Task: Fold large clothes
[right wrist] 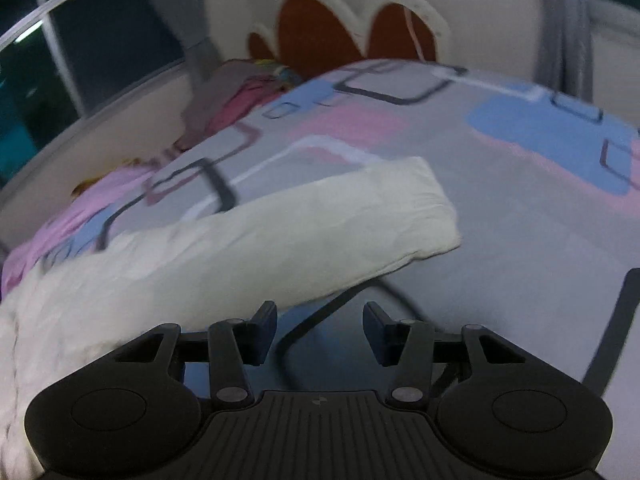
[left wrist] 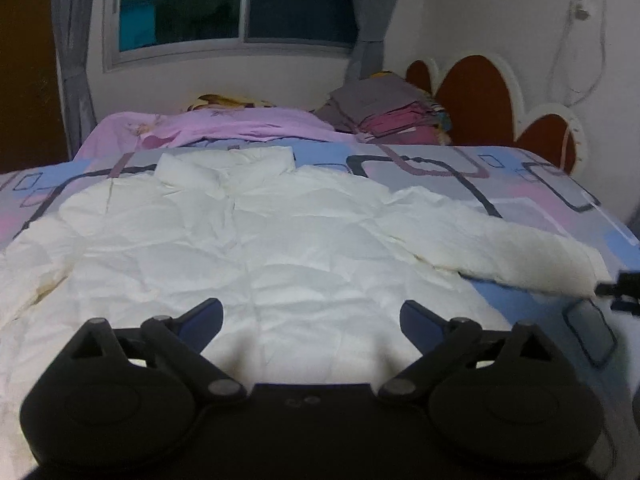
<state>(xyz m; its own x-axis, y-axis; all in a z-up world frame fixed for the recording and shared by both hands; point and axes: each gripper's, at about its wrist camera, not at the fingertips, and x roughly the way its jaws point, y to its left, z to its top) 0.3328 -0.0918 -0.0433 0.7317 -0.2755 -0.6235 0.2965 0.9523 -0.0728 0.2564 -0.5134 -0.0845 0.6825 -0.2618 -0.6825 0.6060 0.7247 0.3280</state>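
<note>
Two grippers hang low over a bed point(left wrist: 520, 184) covered by a sheet patterned in grey, blue and pink with dark rounded rectangles. A white padded jacket point(left wrist: 256, 232) lies spread flat on it, collar toward the window point(left wrist: 240, 4), one sleeve point(left wrist: 520, 248) stretched out toward the right edge of the left wrist view.

The left gripper point(left wrist: 312, 312) sits above the jacket's lower hem with its fingers point(left wrist: 208, 312) spread wide and released, nothing between them; only their shadow falls on the fabric.

The right gripper point(right wrist: 320, 320) hovers just past the cuff end of that sleeve point(right wrist: 280, 240), which lies ahead and to the left of its fingers point(right wrist: 266, 320). These stand partly apart and free, over bare sheet (the picture is smeared, so how near the sleeve lies is hard to judge).

Behind the jacket sit a lilac blanket point(left wrist: 224, 126), a stack of folded clothes point(left wrist: 384, 112) and a white-edged, dark red scalloped headboard point(left wrist: 476, 88). Grey curtains point(left wrist: 72, 60) flank the window.
</note>
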